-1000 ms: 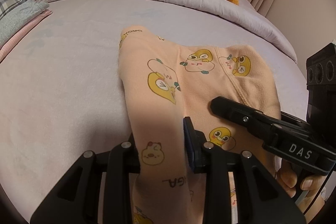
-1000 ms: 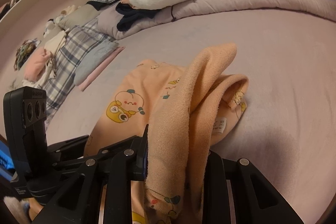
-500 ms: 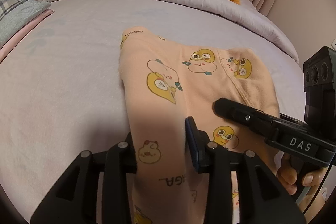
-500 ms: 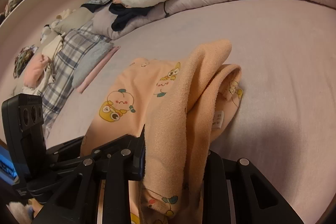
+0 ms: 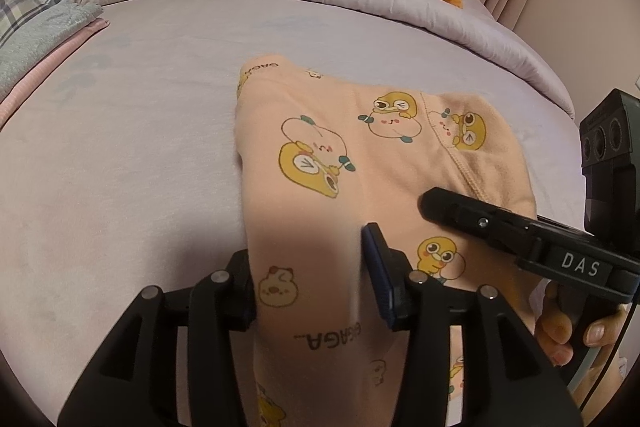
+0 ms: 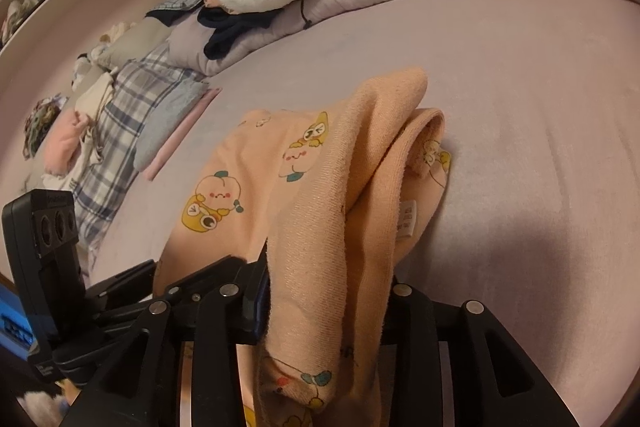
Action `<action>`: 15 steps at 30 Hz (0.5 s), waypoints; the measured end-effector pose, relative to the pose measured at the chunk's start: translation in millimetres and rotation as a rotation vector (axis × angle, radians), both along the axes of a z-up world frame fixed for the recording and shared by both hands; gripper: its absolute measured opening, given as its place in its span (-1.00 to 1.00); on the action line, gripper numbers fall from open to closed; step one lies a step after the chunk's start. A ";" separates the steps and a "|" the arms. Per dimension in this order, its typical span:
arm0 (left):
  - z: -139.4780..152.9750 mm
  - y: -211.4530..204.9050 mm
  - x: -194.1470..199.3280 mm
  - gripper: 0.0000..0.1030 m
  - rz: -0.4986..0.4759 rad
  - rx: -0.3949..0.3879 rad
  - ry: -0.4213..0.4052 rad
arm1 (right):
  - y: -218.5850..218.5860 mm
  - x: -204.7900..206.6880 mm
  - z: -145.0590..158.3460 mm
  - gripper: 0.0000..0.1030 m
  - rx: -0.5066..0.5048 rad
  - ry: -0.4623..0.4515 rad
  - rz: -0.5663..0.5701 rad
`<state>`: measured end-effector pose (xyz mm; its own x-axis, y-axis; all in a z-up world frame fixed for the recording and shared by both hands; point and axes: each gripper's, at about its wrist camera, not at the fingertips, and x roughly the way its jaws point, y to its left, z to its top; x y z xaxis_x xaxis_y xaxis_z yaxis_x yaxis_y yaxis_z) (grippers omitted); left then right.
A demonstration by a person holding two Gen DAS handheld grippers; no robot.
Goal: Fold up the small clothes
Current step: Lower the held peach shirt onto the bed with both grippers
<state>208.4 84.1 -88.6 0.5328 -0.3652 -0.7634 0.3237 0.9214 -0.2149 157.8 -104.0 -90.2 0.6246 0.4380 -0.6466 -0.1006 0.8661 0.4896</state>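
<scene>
Mid-fold: peach garment (image 5: 336, 163) lies centre frame on the lilac bed (image 5: 120, 147), near end lifted. Left gripper (image 5: 308, 267) clamped on one edge, right gripper (image 6: 328, 291) clamped on a bunched edge. Fold-over not laid down, smoothing left

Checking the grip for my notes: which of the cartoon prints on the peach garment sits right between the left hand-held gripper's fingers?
The small pale chick, lying between the fingers of the left hand-held gripper; the yellow duck sits outside, to the right.
</scene>
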 end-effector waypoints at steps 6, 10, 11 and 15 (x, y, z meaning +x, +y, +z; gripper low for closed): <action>0.4 1.0 -1.5 -0.04 0.003 0.013 -0.007 | -3.7 -1.3 0.0 -0.18 0.011 0.012 -0.010; 0.1 2.9 -3.3 0.01 0.011 0.020 -0.010 | -4.6 -2.6 0.2 -0.13 0.015 0.018 -0.016; 0.1 2.8 -3.9 0.01 0.013 0.022 -0.011 | -4.7 -2.5 0.6 -0.13 0.015 0.020 -0.016; 0.4 5.1 -5.8 0.04 0.018 0.024 -0.011 | -6.9 -2.9 0.8 -0.08 0.022 0.025 -0.024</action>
<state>202.6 89.2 -88.2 0.5476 -0.3374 -0.7657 0.3089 0.9320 -0.1897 155.0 -110.9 -89.4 0.6191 0.4373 -0.6522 -0.0675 0.8572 0.5106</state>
